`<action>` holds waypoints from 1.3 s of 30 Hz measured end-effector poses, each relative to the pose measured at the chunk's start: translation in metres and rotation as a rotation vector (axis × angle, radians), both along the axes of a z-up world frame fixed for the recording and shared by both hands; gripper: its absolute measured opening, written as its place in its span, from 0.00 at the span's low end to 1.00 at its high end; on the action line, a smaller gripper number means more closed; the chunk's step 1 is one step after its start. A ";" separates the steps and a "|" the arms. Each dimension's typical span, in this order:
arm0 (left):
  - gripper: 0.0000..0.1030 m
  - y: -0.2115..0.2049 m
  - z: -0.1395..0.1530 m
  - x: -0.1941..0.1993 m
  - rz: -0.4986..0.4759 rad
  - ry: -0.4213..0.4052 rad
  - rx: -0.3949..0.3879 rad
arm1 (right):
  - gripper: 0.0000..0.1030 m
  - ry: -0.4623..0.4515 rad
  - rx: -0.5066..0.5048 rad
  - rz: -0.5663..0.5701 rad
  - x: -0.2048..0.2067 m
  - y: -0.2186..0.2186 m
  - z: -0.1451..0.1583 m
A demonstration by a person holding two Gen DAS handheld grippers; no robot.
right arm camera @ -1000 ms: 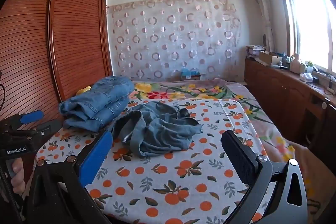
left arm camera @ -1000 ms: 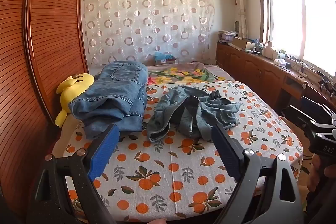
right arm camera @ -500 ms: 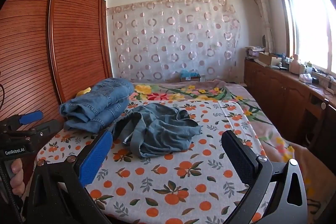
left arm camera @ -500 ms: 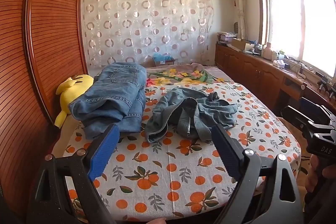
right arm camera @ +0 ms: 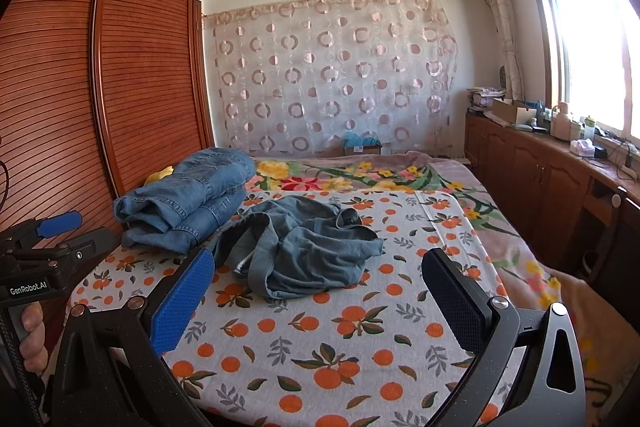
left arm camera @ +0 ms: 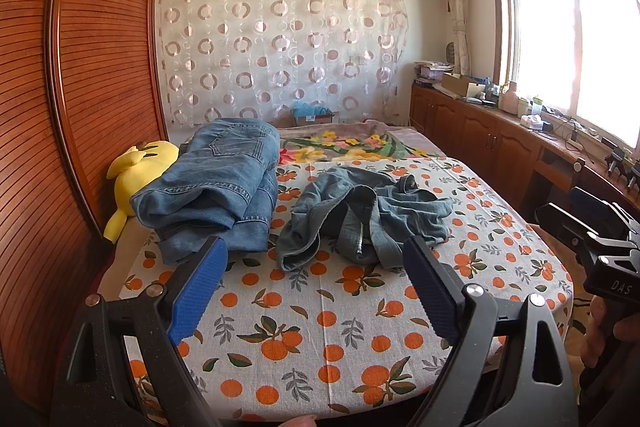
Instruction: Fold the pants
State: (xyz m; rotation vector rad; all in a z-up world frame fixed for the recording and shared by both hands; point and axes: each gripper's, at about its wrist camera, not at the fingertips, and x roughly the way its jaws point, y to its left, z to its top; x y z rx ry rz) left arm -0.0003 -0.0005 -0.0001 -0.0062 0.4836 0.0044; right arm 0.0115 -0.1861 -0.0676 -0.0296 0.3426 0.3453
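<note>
Both grippers slightly nearer the crumpled pants point(left arm camera: 364, 215), jaws apart.

On my left gripper point(left arm camera: 316, 287) I note a black frame with triangular cut-outs, silver screws at the pivots, and fingers point(left arm camera: 198, 289) faced with blue textured pads. My right gripper point(right arm camera: 320, 299) matches: black frame, silver screws, one blue ribbed pad and one dark pad. Seen from the right wrist camera, the left unit's housing carries white "GenRobot.AI" lettering and a black cable beside the handle. From the left wrist camera, the right unit's body reads "DAS".
</note>
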 end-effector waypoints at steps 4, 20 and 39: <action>0.87 0.000 0.000 0.000 -0.001 0.000 -0.001 | 1.00 0.000 0.000 -0.001 0.000 0.000 0.000; 0.87 0.000 0.000 0.000 0.000 0.000 -0.002 | 1.00 -0.008 0.002 -0.002 -0.003 0.001 0.003; 0.87 -0.007 0.009 -0.002 -0.004 -0.004 -0.003 | 1.00 -0.011 0.006 -0.002 -0.005 0.000 0.004</action>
